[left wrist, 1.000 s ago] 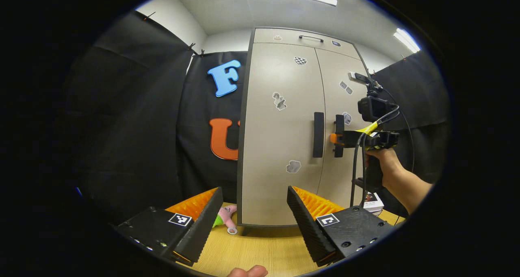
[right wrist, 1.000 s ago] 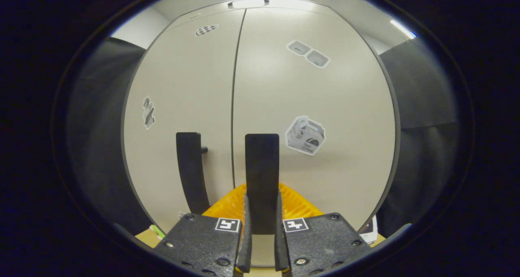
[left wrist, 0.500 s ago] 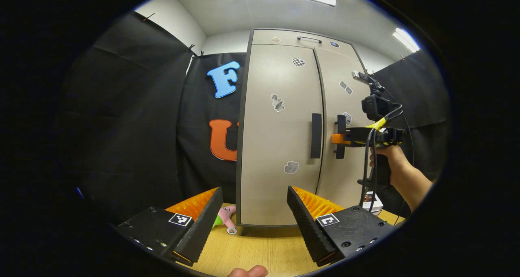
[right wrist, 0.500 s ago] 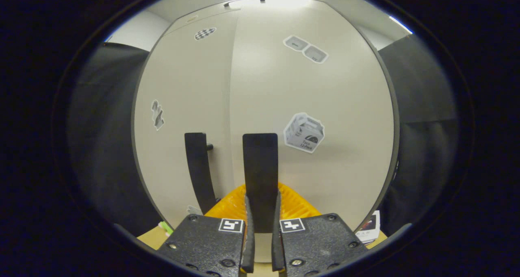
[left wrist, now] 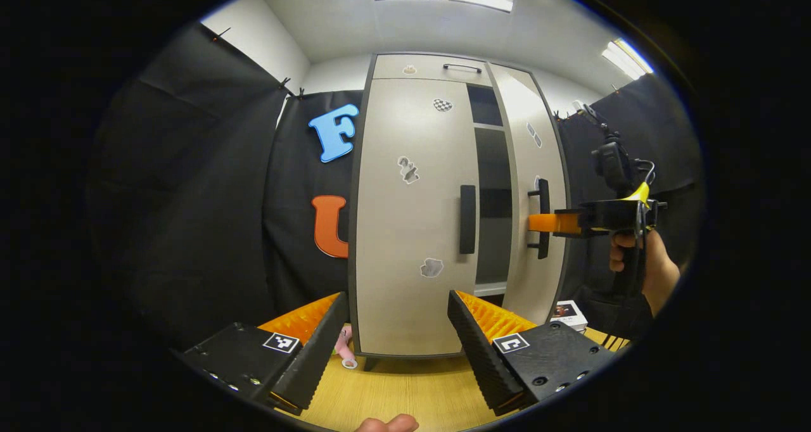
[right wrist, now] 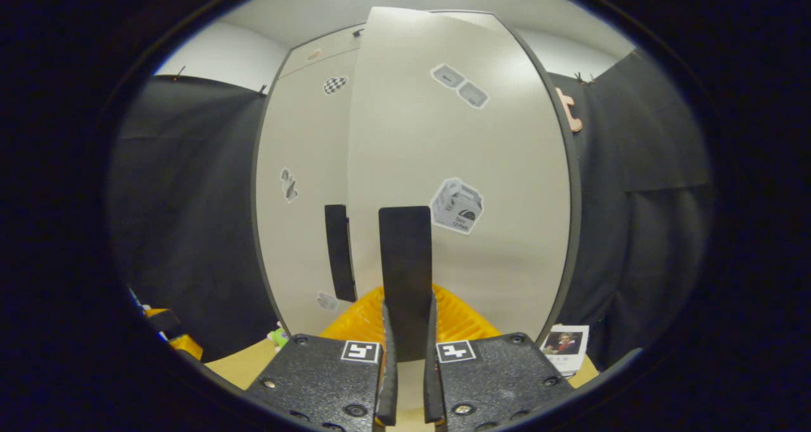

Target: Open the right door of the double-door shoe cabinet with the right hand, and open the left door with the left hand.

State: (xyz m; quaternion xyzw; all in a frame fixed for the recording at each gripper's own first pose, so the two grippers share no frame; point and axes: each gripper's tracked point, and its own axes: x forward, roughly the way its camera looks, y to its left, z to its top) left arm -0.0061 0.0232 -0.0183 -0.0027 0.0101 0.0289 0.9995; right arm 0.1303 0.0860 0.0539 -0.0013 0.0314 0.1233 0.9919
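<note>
Shoe cabinet [left wrist: 412, 229] stands upright on the wooden table [left wrist: 405, 387], pale beige with dark edging, a few small stickers on its fronts and a narrow drawer panel across the top. Its right door [left wrist: 535, 197] is swung partly out, leaving a dark gap beside the left door [left wrist: 412, 216], which sits flush and closed. Through the gap, dim shelves show; what is on them I cannot tell. The right gripper [right wrist: 405, 349], held in a person's hand [left wrist: 633, 264], has both fingers clamped on the right door's black vertical handle [right wrist: 405, 273]. The left door's handle [left wrist: 467, 218] hangs free. The left gripper [left wrist: 396, 343] hovers low over the table, well short of the cabinet, its fingers spread wide apart with nothing between them. Open tabletop lies ahead of it. A small book [right wrist: 561, 349] lies by the cabinet's right foot, and a pink toy [left wrist: 345, 346] by its left corner.
</note>
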